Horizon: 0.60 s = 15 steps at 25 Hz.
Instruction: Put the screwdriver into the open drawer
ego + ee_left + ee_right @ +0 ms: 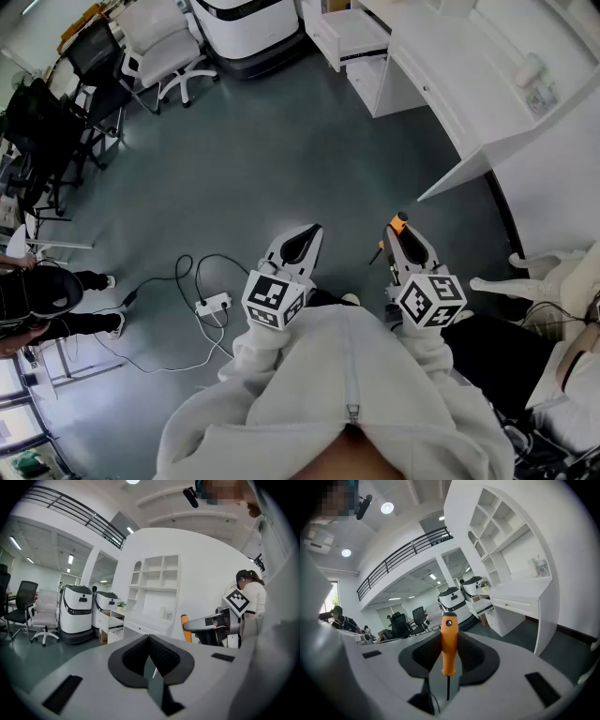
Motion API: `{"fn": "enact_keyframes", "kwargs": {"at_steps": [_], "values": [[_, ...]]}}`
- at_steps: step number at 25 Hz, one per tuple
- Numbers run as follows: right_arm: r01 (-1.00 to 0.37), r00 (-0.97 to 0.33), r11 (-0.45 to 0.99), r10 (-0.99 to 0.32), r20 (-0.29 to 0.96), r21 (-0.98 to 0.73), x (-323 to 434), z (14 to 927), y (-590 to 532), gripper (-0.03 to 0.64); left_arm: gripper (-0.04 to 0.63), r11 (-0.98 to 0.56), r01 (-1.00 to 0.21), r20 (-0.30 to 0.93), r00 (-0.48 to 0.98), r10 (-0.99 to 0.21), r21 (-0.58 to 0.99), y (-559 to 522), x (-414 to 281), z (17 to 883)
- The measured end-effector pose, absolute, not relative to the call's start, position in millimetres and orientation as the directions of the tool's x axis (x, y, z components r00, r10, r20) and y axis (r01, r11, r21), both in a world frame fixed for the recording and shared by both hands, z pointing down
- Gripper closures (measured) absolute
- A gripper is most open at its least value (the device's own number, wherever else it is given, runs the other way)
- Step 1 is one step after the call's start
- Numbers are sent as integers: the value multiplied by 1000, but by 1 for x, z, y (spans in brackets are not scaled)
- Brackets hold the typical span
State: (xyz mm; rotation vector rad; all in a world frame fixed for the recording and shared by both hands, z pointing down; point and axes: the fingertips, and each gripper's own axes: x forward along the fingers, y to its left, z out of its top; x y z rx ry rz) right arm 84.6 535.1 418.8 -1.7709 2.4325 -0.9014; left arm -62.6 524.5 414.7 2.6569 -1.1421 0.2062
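Screwdriver (449, 644) is in the right gripper (405, 234), and it's a proper hold: the jaws are clenched on the orange handle, butt end poking out ahead of the tips, dark shaft trailing back underneath. Over on the other side, the left gripper (302, 242) carries nothing, its jaws pressed together on thin air, held level just beside its partner in front of the person's body.

Now, the target. The open drawer (349, 34) sits in the white cabinet at the far side of the grey floor (281, 159), well apart from both grippers. From the right gripper view it shows beyond the handle (482, 605), beside the white wheeled machines (248, 28). A second drawer below it looks pulled out too; I'd aim for the upper one, since it reads as the clearest opening from up here.

So this is the carry, and the job is to cross the floor without loosening that grip. There's a power strip (214, 303) with its cable off to the left, so a straight line toward the cabinet should avoid it. On arrival, my advice: bring the tool in over the drawer's front edge, since the handle leads and the shaft hangs low and could catch the rim. Lower it until it rests on the drawer bottom, then let the jaws go. Dropping it from height risks a bounce out.
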Motion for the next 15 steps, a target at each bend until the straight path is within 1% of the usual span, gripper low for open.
{"fn": "enact_keyframes", "kwargs": {"at_steps": [9,15], "values": [[-874,-337,174,-889,309,-454,40,403,543,494,578,-672,-722,211,691,-692,162,528,-117,398],[-894,-286,140,-910,301,-426,26,397,541,494,578,-697,-698,195,715,-671,163,523,-139,396]]}}
